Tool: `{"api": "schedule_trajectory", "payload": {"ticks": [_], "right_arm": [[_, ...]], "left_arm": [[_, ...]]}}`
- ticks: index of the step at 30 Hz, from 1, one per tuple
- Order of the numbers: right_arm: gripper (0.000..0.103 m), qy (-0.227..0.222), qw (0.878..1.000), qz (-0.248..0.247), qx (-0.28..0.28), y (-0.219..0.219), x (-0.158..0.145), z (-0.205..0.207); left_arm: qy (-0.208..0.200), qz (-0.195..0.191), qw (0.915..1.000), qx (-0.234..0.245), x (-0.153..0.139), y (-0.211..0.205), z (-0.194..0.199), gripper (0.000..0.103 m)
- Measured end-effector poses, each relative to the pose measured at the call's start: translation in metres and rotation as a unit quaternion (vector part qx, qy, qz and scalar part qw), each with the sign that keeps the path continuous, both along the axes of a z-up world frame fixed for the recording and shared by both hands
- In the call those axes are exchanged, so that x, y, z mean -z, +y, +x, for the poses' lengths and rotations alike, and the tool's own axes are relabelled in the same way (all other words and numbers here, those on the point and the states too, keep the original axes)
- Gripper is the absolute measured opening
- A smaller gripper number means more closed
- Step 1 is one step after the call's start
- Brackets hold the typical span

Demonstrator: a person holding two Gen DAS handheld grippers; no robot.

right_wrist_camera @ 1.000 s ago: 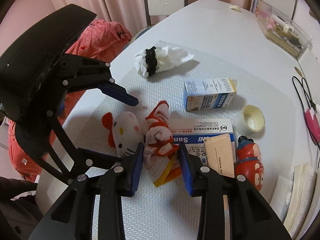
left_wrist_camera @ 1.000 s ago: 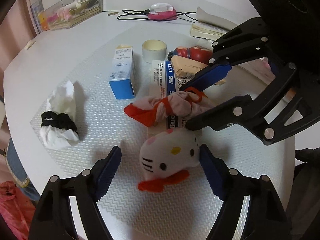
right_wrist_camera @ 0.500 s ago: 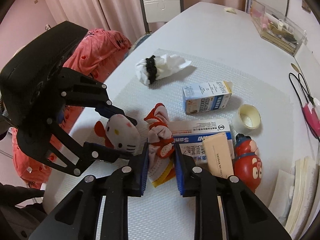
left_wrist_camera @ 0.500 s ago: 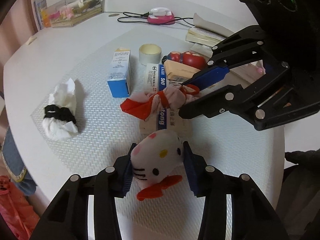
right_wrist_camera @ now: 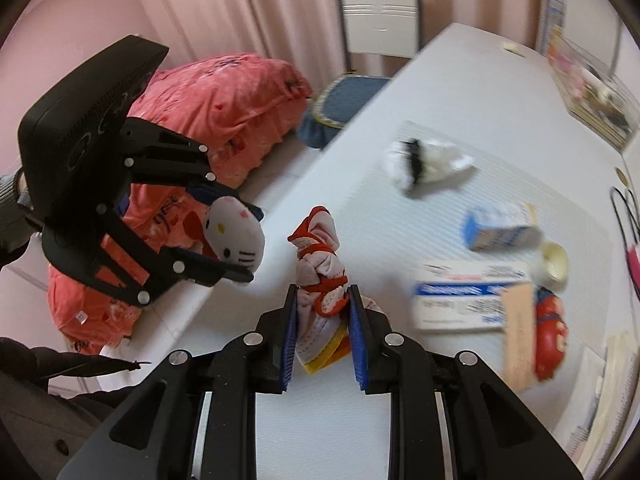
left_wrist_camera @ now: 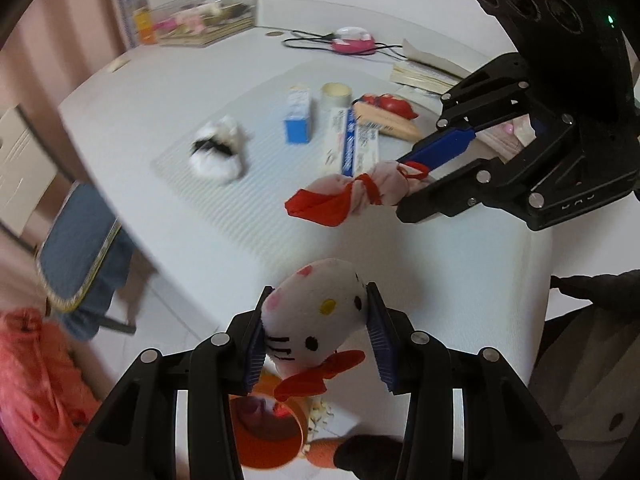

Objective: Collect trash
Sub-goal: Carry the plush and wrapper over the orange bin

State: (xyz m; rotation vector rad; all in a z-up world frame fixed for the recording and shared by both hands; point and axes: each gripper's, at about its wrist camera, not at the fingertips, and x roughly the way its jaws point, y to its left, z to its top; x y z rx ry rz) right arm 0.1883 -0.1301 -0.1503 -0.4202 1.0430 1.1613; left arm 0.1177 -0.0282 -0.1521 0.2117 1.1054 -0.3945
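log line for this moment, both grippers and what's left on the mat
left gripper: shut on cat plush head | right gripper: shut on knotted cloth bundle | both lifted off table | on mat: tissue wad, blue carton

Pink curtains [right_wrist_camera: 248,4] hang along the far wall behind a white chair [right_wrist_camera: 378,20] with a blue cushion [right_wrist_camera: 344,100], pulled beside the white table [right_wrist_camera: 460,92]; the floor looks pale, perhaps tiled.
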Motion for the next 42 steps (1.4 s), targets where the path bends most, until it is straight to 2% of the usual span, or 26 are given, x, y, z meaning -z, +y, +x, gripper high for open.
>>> {"api": "schedule_trajectory", "payload": {"ticks": [12, 20, 26, 31, 42], "right_arm": [[0.024, 0.025, 0.994, 0.000, -0.107, 0.113, 0.009, -0.080], [0.024, 0.041, 0.988, -0.009, -0.146, 0.177, 0.020, -0.123], [0.024, 0.047, 0.986, -0.022, -0.156, 0.206, 0.034, -0.138], [0.024, 0.051, 0.987, -0.044, -0.149, 0.230, 0.060, -0.142], [0.024, 0.087, 0.984, -0.108, -0.108, 0.265, 0.151, -0.132]], "left_arm": [[0.023, 0.009, 0.9953, -0.094, 0.009, 0.084, -0.073, 0.046], [0.041, 0.003, 0.9893, -0.140, 0.023, 0.133, -0.109, 0.046], [0.048, -0.007, 0.9862, -0.158, 0.037, 0.163, -0.123, 0.046], [0.055, -0.021, 0.9848, -0.163, 0.056, 0.185, -0.125, 0.046], [0.092, -0.045, 0.9844, -0.143, 0.124, 0.215, -0.112, 0.046]]}}
